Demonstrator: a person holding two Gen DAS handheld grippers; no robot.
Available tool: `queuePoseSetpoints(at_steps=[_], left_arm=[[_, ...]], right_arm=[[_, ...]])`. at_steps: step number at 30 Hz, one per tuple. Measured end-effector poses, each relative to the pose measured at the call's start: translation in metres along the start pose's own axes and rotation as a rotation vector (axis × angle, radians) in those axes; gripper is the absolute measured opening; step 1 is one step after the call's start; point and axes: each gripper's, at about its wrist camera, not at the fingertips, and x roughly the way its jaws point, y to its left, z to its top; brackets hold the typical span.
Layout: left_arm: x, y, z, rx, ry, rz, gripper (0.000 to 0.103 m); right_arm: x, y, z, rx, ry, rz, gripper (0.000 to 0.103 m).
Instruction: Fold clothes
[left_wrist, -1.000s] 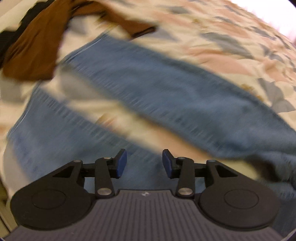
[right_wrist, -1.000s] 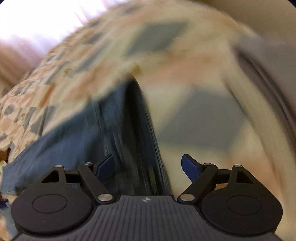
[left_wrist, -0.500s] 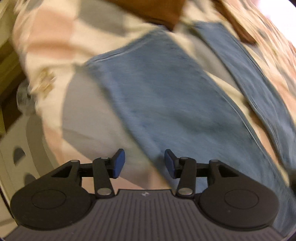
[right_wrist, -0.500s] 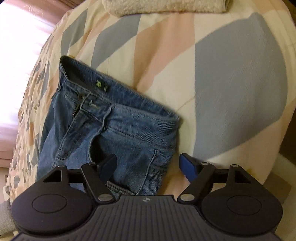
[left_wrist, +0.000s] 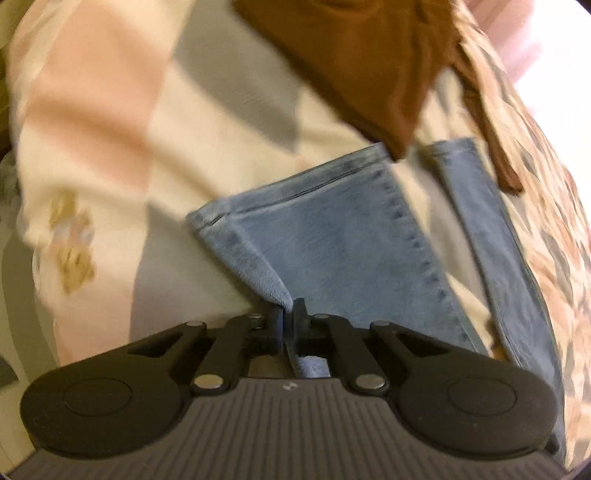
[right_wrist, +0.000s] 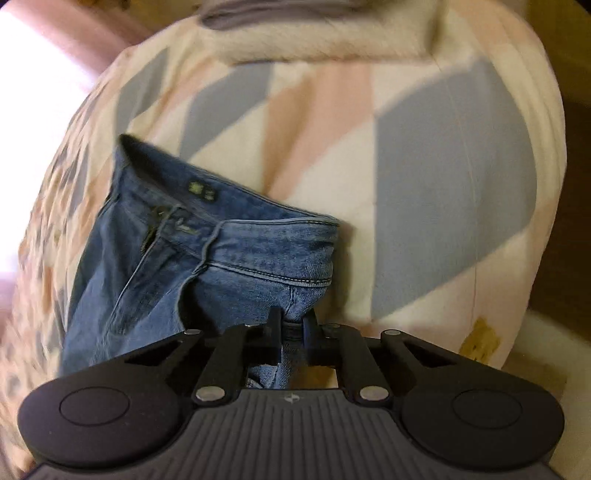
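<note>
Lying flat on a bedspread (left_wrist: 110, 122) patterned in pink, grey and cream, the blue jeans (left_wrist: 332, 236) are being gripped at both ends. The left gripper (left_wrist: 289, 314) is pinching the near corner of one leg hem, jaws fully closed on the denim, with a brown garment (left_wrist: 362, 62) lying just beyond that hem. The right gripper (right_wrist: 291, 321) is closing its jaws on a bunched fold at the near waistband corner (right_wrist: 295, 254), denim between the pads.
</note>
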Motion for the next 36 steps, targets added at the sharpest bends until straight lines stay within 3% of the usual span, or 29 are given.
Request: queuePoseSetpoints(at_steps=[2, 5, 7, 11, 12, 13, 14, 15, 17, 20, 21, 24, 28, 30, 33, 36], left_arm=[[-0.026, -0.015, 0.0, 0.121, -0.051, -0.009, 0.002], [-0.06, -0.012, -0.004, 0.154, -0.095, -0.039, 0.004], [-0.053, -0.005, -0.013, 0.179, -0.065, 0.027, 0.005], [-0.004, -0.005, -0.034, 0.279, 0.06, 0.226, 0.01], [-0.006, -0.012, -0.036, 0.303, 0.051, 0.245, 0.01], [-0.012, -0.02, -0.036, 0.329, 0.038, 0.254, 0.015], [-0.019, -0.026, -0.036, 0.351, 0.027, 0.257, 0.027], [-0.027, -0.029, -0.036, 0.365, 0.019, 0.264, 0.032], [-0.046, -0.036, -0.035, 0.367, 0.003, 0.276, 0.029], [-0.058, -0.059, -0.03, 0.298, -0.033, 0.198, 0.029], [-0.058, -0.07, -0.028, 0.281, -0.048, 0.159, 0.029], [-0.037, -0.117, -0.028, 0.267, -0.047, 0.021, 0.036], [0.011, -0.173, -0.017, 0.229, -0.036, -0.085, 0.041], [0.027, -0.194, -0.001, 0.239, -0.052, -0.097, 0.042], [0.048, -0.221, 0.033, 0.302, -0.1, -0.071, 0.043], [0.066, -0.239, 0.064, 0.349, -0.116, -0.049, 0.047]], right_arm=[[-0.012, 0.008, 0.003, -0.034, -0.008, -0.009, 0.008], [-0.032, 0.004, 0.007, -0.038, -0.007, 0.001, 0.007], [-0.038, 0.0, 0.006, -0.048, -0.003, -0.012, 0.007], [-0.002, -0.01, -0.002, -0.031, 0.075, -0.082, 0.011], [0.005, -0.008, -0.002, -0.051, 0.094, -0.106, 0.023], [0.007, -0.002, -0.001, -0.084, 0.122, -0.13, 0.043], [0.005, 0.004, 0.0, -0.135, 0.134, -0.149, 0.049], [0.002, 0.01, 0.001, -0.19, 0.143, -0.169, 0.054], [-0.012, 0.026, 0.001, -0.318, 0.119, -0.225, 0.06], [-0.031, 0.055, 0.0, -0.468, 0.011, -0.3, 0.062], [-0.033, 0.068, 0.0, -0.509, -0.024, -0.282, 0.065], [-0.014, 0.106, 0.001, -0.568, -0.026, -0.112, 0.066], [0.028, 0.169, -0.005, -0.656, 0.045, 0.099, 0.065], [0.047, 0.206, -0.002, -0.742, 0.063, 0.189, 0.065], [0.071, 0.267, 0.002, -0.97, 0.077, 0.299, 0.067], [0.102, 0.329, 0.004, -1.181, 0.165, 0.425, 0.068]])
